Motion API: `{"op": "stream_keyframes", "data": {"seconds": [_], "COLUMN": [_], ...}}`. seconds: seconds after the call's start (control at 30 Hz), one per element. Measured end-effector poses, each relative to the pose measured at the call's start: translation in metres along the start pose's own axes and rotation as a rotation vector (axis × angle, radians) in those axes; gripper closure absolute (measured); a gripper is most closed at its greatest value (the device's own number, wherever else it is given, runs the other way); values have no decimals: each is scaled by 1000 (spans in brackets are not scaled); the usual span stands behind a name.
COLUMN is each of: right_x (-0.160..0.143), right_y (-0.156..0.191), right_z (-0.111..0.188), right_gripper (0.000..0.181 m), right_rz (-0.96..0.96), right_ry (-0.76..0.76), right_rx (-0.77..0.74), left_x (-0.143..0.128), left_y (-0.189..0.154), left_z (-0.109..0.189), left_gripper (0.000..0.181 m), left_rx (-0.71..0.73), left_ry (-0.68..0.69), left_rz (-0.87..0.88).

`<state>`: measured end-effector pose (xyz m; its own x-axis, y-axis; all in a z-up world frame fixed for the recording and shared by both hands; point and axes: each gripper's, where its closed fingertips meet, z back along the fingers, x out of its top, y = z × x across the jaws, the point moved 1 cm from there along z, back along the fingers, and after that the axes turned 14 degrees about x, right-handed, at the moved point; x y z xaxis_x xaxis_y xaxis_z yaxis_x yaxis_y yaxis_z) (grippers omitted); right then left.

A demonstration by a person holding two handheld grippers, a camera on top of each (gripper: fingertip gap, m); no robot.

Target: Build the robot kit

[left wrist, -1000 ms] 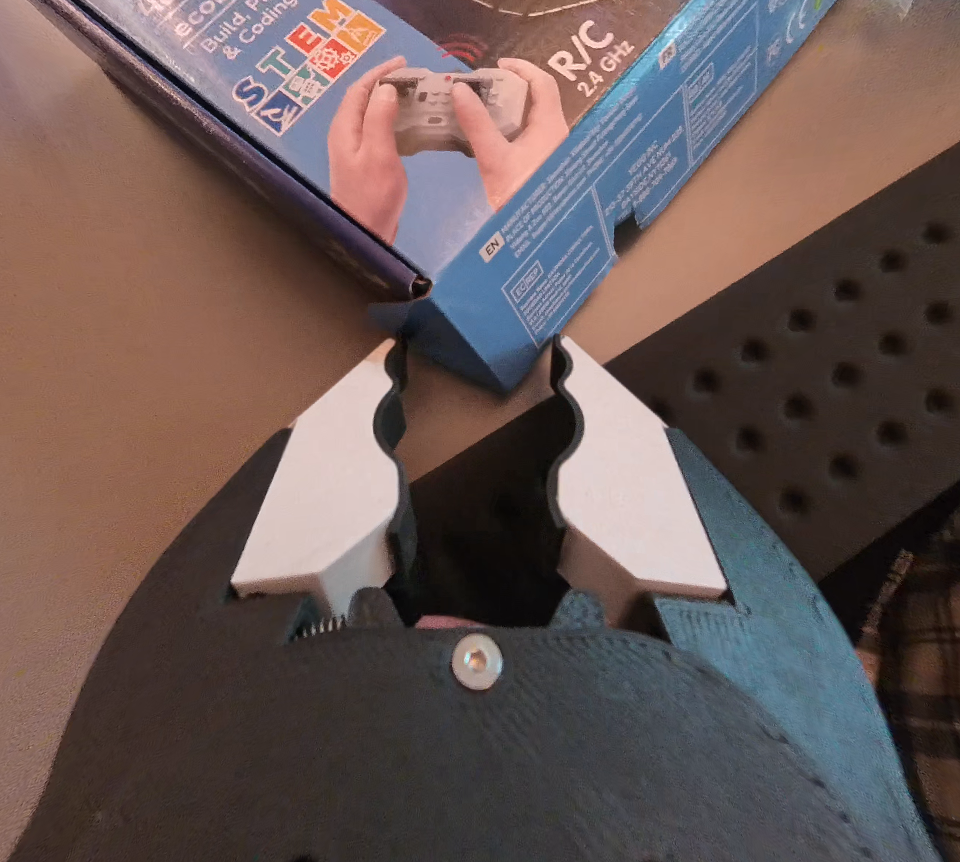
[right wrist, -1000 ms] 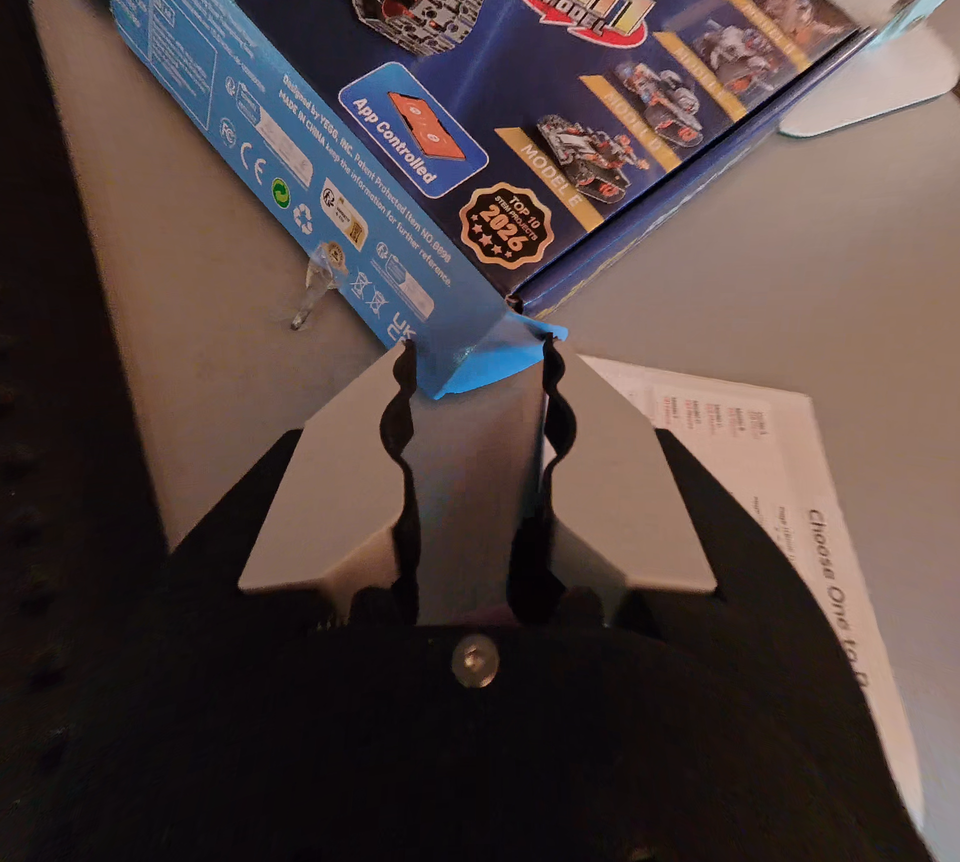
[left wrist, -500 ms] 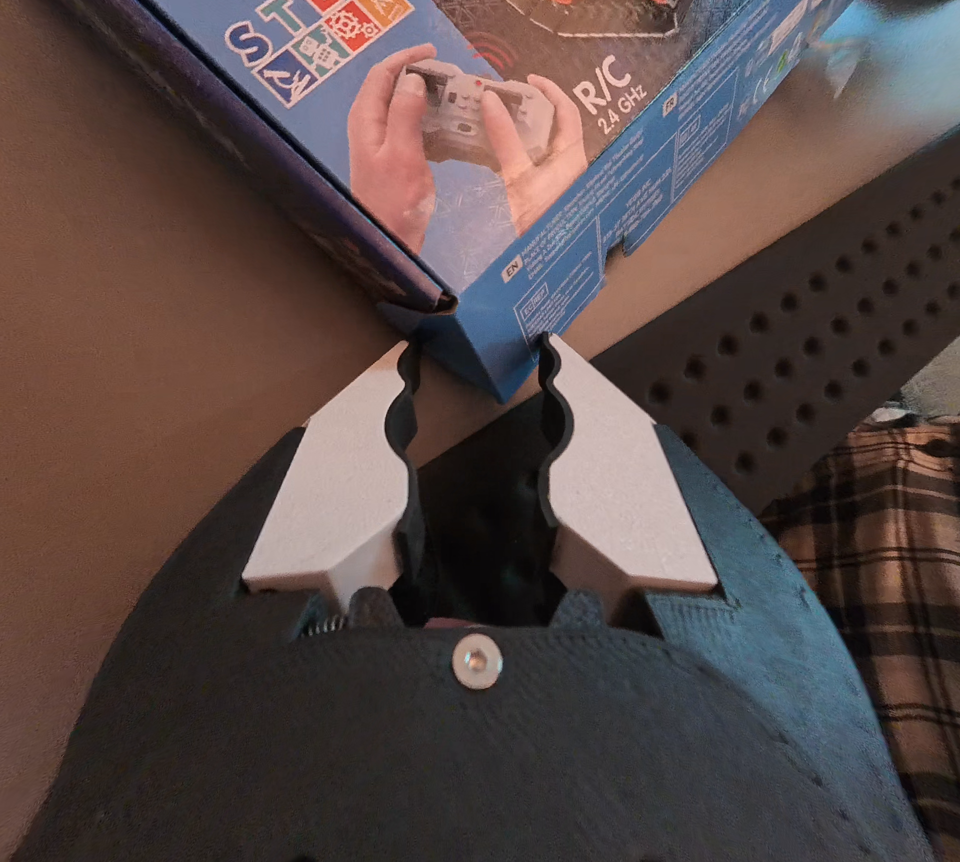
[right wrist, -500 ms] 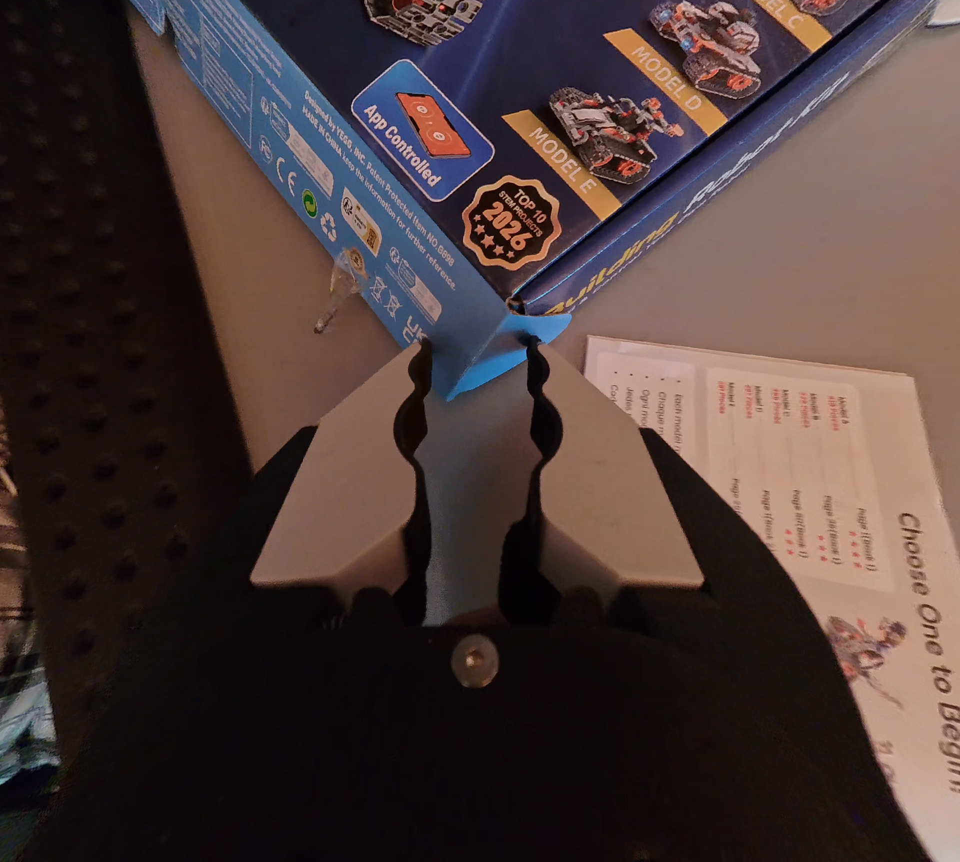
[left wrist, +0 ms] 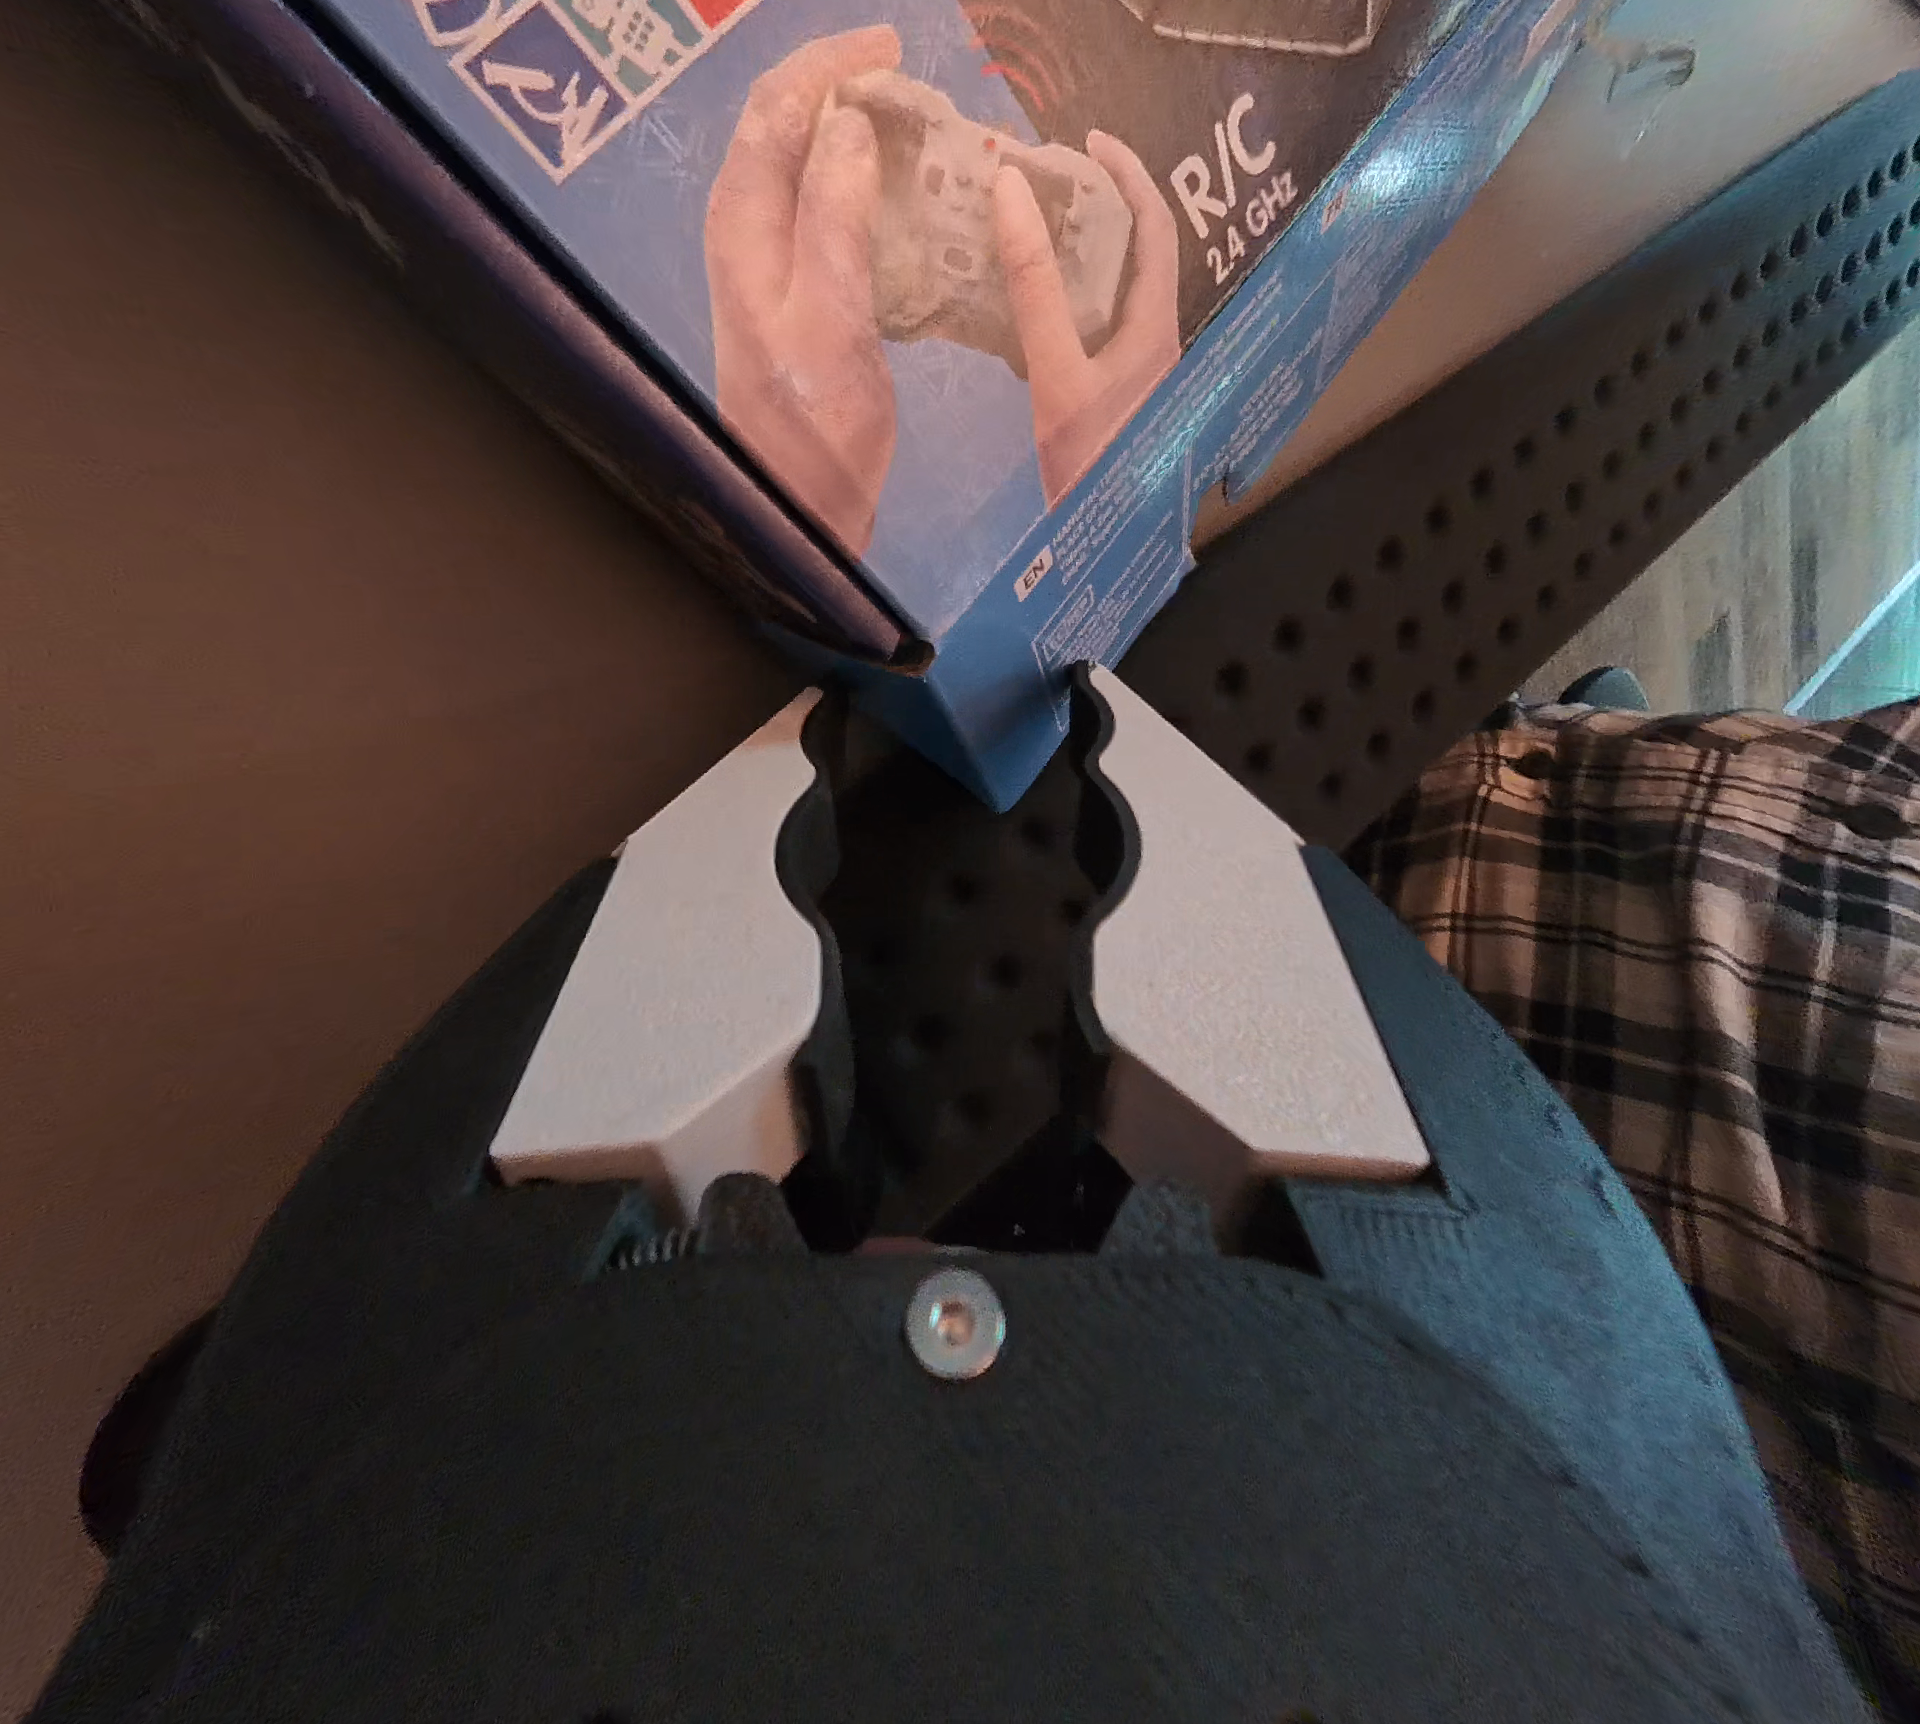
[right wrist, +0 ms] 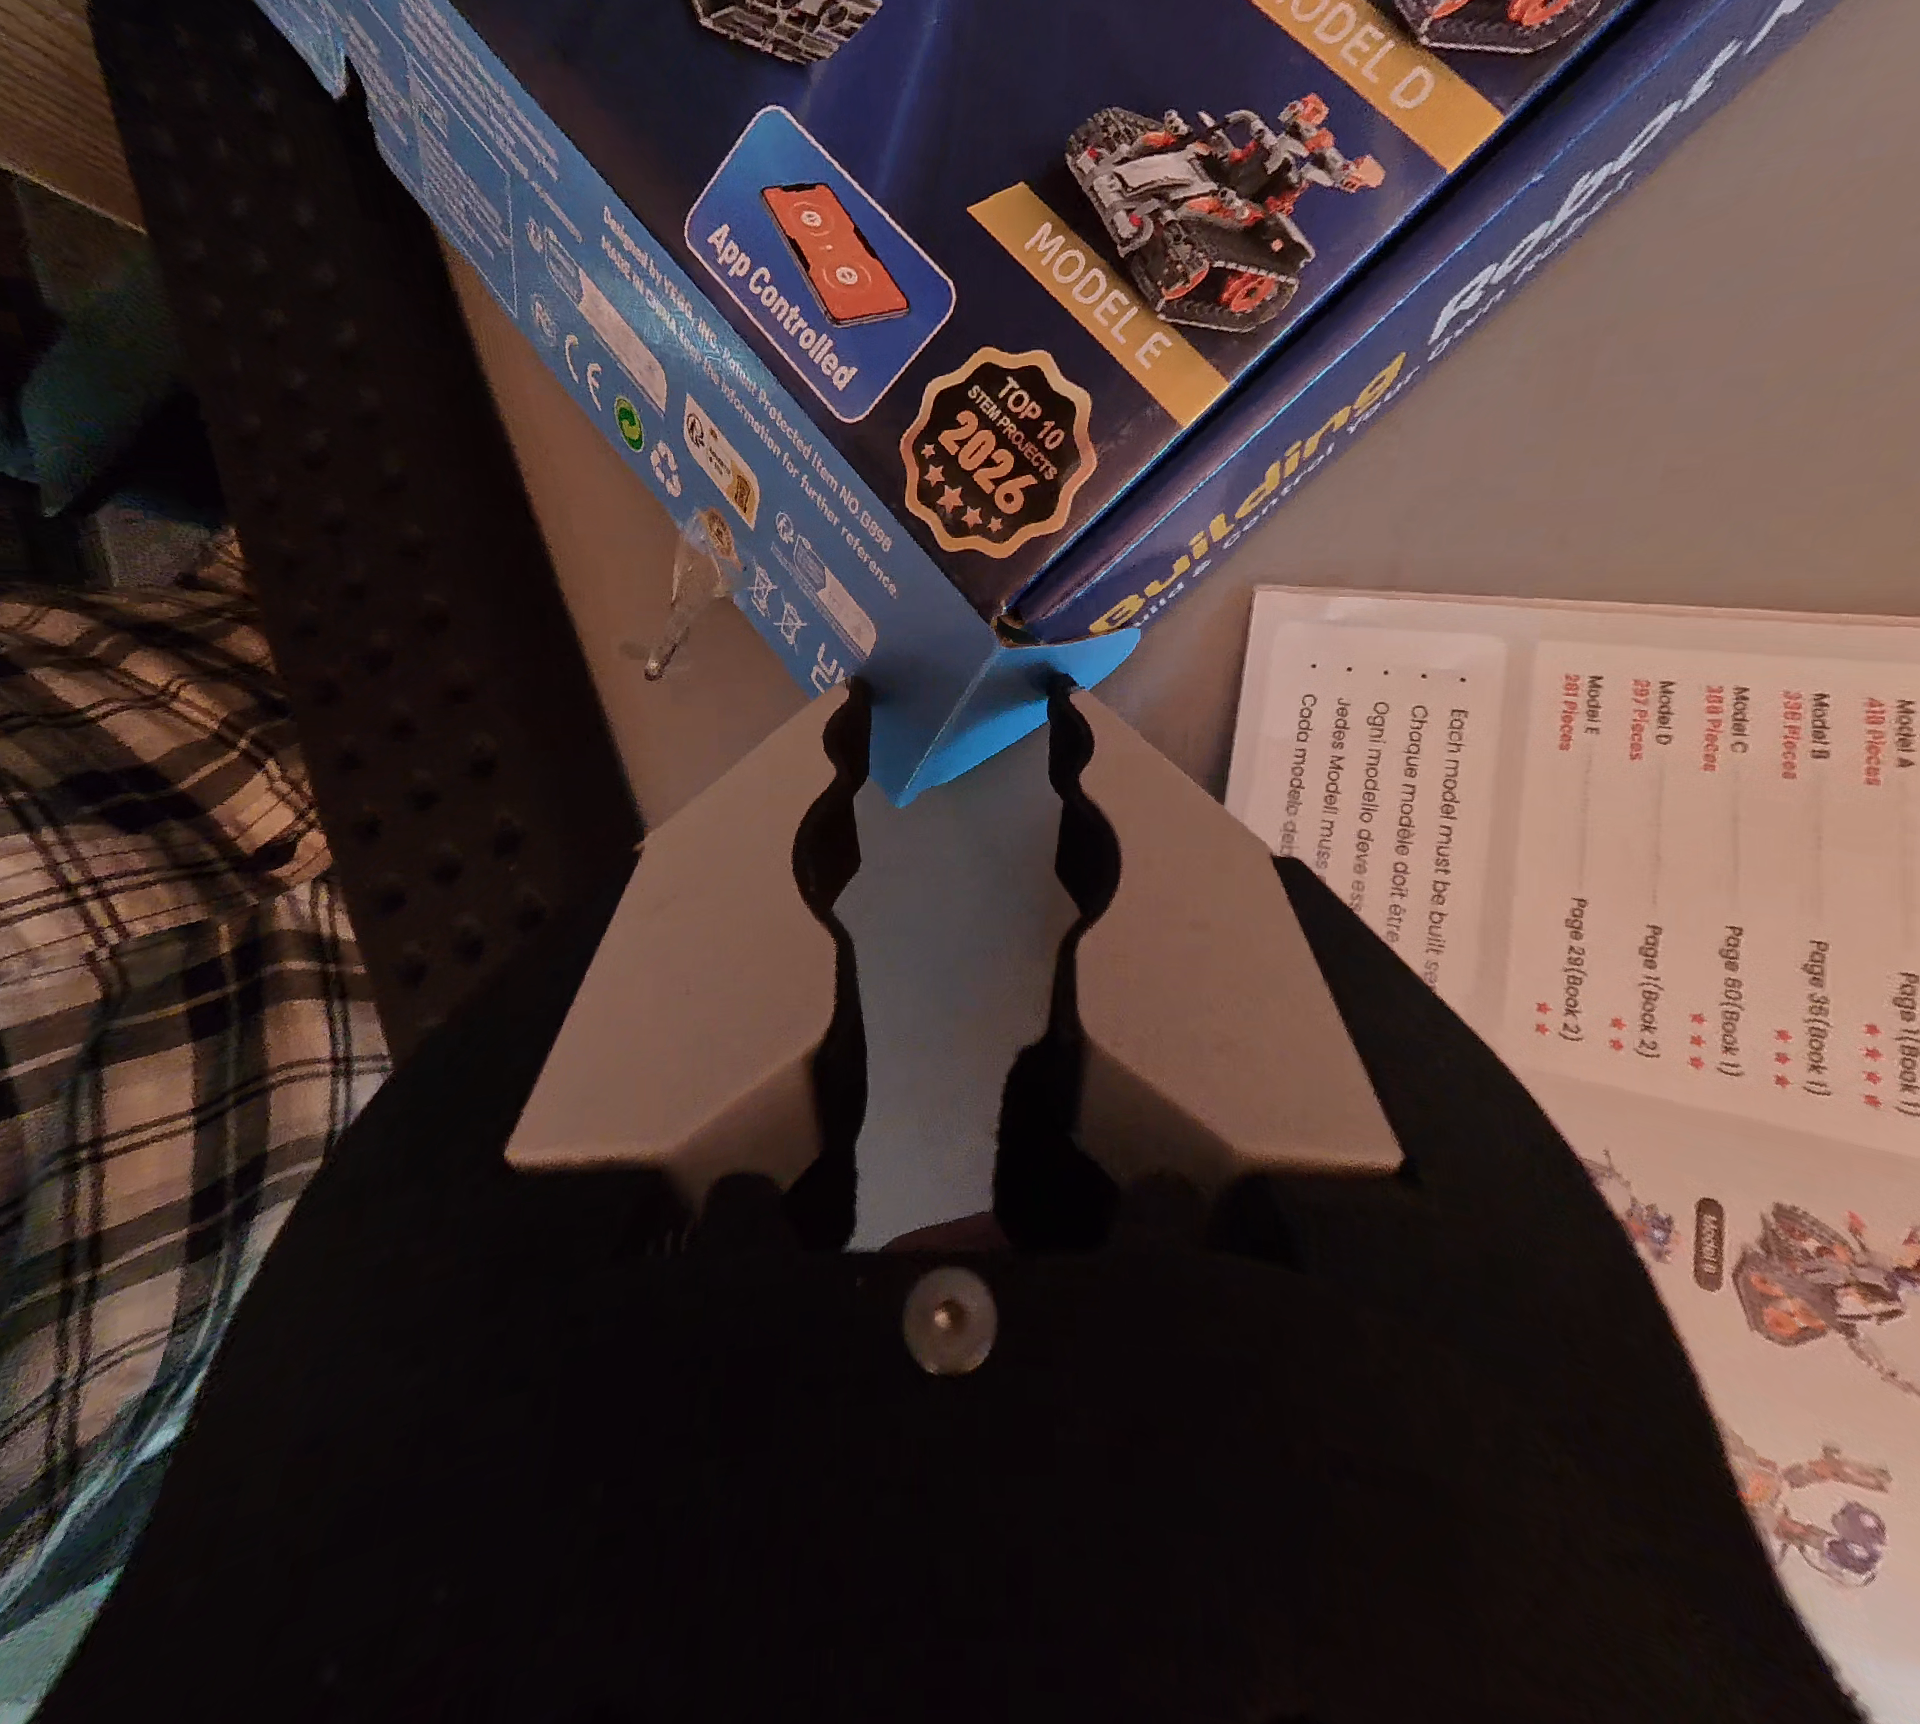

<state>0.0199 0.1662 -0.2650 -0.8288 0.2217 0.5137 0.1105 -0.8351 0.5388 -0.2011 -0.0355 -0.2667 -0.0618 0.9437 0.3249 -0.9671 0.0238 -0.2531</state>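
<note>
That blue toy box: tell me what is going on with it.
A person holds a two-finger gripper in each hand, and both are on the big blue cardboard toy-kit box. The left gripper has one near corner of the box between its fingers; the right gripper has the other near corner. The box looks tilted up over the grey table. A white printed instruction sheet lies on the table beside the right gripper. A black perforated panel and plaid cloth sit at the table's edge.
</note>
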Motion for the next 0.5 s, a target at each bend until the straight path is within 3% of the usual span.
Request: {"op": "stream_keyframes", "data": {"seconds": [0.3, 0.4, 0.5], "right_x": [-6, -8, -5], "right_y": [3, -1, -10], "right_z": [4, 6, 14], "right_gripper": [152, 151, 124], "right_rz": [-16, 76, 181], "right_ry": [-3, -37, -44], "right_rx": [84, 8, -132], "left_x": [-3, -7, 3], "left_y": [-1, 4, 11], "left_z": [0, 0, 2], "left_gripper": [143, 142, 128], "left_rx": [-70, -14, 54], "left_ry": [0, -59, -190], "left_rz": [24, -43, -72]}}
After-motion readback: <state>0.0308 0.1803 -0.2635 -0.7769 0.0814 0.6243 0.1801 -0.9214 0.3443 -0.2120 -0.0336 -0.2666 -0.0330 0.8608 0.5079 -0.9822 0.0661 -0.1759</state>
